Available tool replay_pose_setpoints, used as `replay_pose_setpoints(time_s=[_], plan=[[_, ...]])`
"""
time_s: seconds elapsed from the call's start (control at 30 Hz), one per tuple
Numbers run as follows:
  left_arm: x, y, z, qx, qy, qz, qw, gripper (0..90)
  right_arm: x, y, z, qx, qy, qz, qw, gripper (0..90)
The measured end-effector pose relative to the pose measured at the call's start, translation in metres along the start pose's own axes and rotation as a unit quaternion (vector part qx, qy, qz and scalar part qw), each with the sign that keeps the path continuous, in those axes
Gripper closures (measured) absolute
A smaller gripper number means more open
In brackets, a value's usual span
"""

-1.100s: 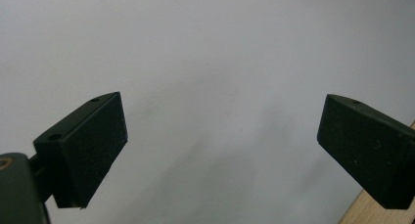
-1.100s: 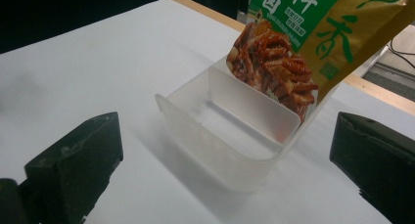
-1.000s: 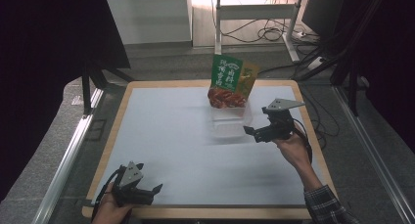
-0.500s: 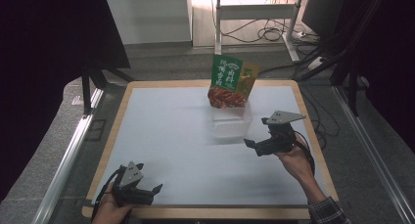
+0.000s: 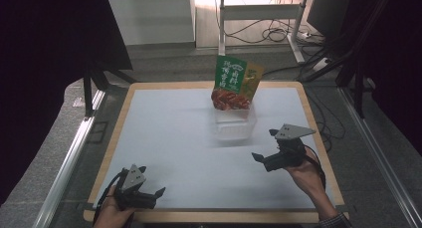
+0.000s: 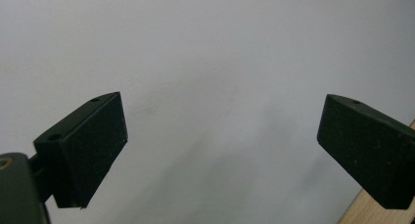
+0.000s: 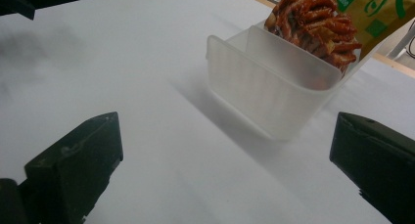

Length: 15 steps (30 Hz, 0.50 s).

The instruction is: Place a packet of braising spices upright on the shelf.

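White Chinese characters are printed on the green upper panel of the green and yellow plastic snack pouch, which stands in the clear plastic tub, but they are too small and blurred to be read. In the right gripper view, fragments of green lettering are seen on the pouch's yellow part, cut off and illegible. No other writing, number or sign can be made out.
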<state>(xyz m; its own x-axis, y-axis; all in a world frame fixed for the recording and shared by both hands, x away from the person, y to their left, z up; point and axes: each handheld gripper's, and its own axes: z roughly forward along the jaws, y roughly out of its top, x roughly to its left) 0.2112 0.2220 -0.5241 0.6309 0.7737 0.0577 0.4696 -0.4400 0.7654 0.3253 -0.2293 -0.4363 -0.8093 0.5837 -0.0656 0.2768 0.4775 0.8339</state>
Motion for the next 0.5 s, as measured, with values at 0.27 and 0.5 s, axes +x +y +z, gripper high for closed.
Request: replay_pose_setpoints(time_s=[0.27,0.5], plan=[[-0.001,0.000,0.000,0.001,0.002,0.001,1.0000,4.4,0.006,-0.017,-0.006,0.000,0.004,0.003,1.0000,0.0],[-0.001,0.000,0.000,0.002,0.003,0.002,1.0000,4.4,0.008,-0.040,-0.016,0.004,-0.004,0.008,1.0000,0.0]])
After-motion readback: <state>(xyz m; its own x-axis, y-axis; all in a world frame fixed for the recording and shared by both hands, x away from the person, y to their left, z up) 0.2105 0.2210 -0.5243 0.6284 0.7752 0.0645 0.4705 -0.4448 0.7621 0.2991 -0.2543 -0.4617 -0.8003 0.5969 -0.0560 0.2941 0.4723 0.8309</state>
